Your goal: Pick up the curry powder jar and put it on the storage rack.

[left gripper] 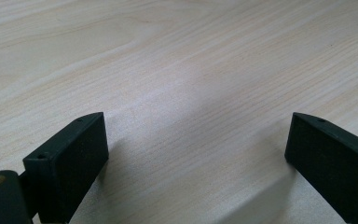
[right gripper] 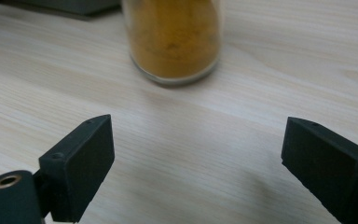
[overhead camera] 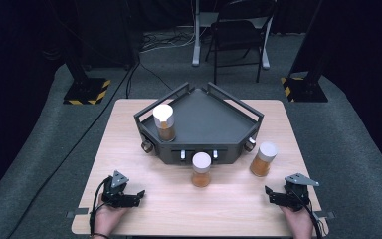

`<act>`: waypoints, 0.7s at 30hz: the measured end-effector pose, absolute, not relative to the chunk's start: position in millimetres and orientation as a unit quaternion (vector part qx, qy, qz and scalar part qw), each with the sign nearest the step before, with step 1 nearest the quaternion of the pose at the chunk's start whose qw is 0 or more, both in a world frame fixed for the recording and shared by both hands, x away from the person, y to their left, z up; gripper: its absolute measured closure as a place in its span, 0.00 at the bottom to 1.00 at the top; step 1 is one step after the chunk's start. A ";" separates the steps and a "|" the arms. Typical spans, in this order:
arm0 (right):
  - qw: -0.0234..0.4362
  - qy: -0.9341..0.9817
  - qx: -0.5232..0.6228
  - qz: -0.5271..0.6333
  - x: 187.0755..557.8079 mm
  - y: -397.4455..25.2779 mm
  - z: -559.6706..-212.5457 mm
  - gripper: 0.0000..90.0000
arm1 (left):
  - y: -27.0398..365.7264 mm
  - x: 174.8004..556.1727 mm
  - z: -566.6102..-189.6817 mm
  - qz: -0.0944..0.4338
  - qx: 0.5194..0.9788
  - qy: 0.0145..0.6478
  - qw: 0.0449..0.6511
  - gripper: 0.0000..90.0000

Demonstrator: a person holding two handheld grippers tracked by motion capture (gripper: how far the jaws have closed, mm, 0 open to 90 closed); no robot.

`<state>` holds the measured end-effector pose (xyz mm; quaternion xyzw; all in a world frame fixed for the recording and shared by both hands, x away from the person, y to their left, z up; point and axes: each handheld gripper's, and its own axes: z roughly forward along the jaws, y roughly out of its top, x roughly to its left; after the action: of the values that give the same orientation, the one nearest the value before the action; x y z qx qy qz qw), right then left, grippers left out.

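1. The right jar, white-capped and filled with orange-yellow powder, stands upright on the table just off the front right corner of the dark tray. In the right gripper view its glass base sits ahead of the jaws, a little left of the middle, with bare wood between.
2. The right gripper rests low at the table's near right corner, its jaws spread wide and holding nothing.
3. The left gripper lies at the near left corner, jaws likewise wide apart and empty over bare wood.
4. A middle jar stands close before the tray's front wall, between the two grippers.
5. A third jar stands inside the tray, near its left rail.
6. Knobs on the tray's front are too small to make out clearly.
7. A folding chair stands on the floor beyond the table.
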<state>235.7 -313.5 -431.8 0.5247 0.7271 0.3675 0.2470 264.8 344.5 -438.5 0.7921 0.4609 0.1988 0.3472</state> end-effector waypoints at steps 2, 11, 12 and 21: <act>0.247 0.725 0.518 0.381 232.2 -312.5 -431.6 0.10 | 344.7 265.0 -438.5 0.199 0.792 0.460 0.347 0.07; 0.248 0.719 0.493 0.421 222.2 -304.4 -428.7 0.10 | 345.0 265.4 -438.5 0.198 0.793 0.459 0.347 0.06; 0.249 0.719 0.491 0.425 220.6 -303.0 -428.2 0.10 | 345.1 265.4 -438.5 0.198 0.793 0.459 0.347 0.06; 0.257 0.716 0.465 0.452 208.8 -284.5 -425.4 0.10 | 345.1 265.4 -438.5 0.198 0.793 0.459 0.347 0.06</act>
<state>208.8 -284.5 -425.4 0.4653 0.7164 0.4520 0.2569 265.4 345.1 -438.5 0.7931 0.4594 0.1983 0.3472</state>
